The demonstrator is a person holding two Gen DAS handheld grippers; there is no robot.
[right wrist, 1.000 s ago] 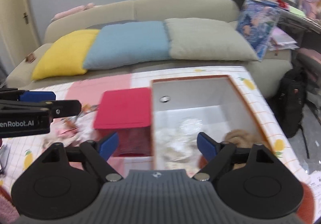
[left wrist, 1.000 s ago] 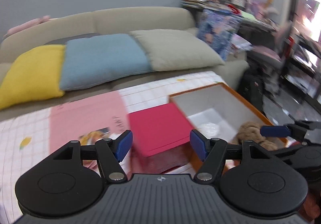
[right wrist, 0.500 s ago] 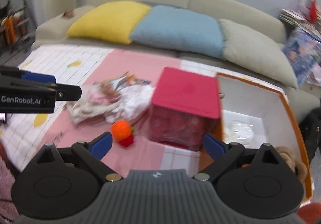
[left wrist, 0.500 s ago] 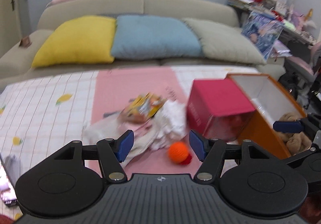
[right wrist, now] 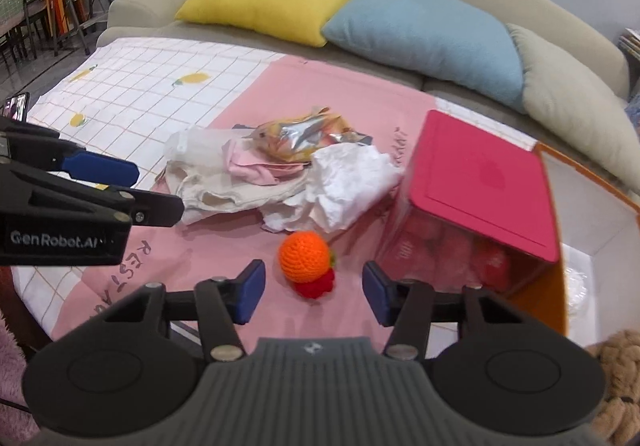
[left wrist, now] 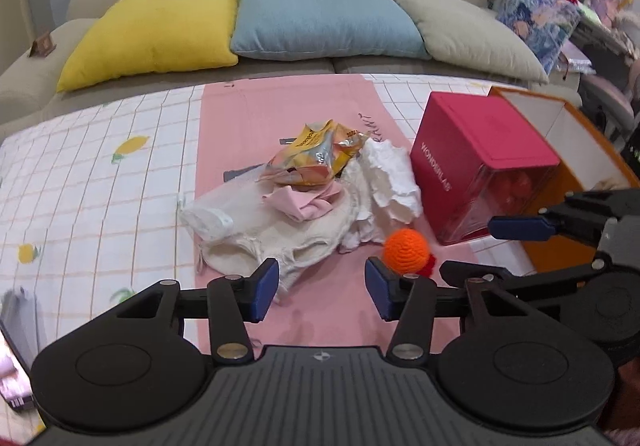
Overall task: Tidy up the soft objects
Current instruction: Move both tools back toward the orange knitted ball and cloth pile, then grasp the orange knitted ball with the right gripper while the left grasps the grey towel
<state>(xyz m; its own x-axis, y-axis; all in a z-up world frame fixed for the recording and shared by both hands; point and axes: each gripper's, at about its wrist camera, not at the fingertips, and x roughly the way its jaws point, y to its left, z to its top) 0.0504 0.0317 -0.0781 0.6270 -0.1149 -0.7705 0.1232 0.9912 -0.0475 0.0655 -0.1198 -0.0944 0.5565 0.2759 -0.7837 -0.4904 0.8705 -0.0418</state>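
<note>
Left wrist view: the left gripper (left wrist: 320,288) has its jaws parted, just narrowing, nothing between them. The ball (left wrist: 406,249) lies lower right of centre, just past its right finger; the cloth pile (left wrist: 288,230) sits centre.

Right wrist view: the right gripper (right wrist: 310,296) tilts down with jaws apart and just closing. The ball (right wrist: 305,256) lies between and just ahead, untouched. The right hand seems nearer.

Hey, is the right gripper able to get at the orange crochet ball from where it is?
Probably yes. The orange crochet ball lies alone on the pink mat, just ahead of the right gripper, whose fingers have just been closing with nothing gripped.
</note>
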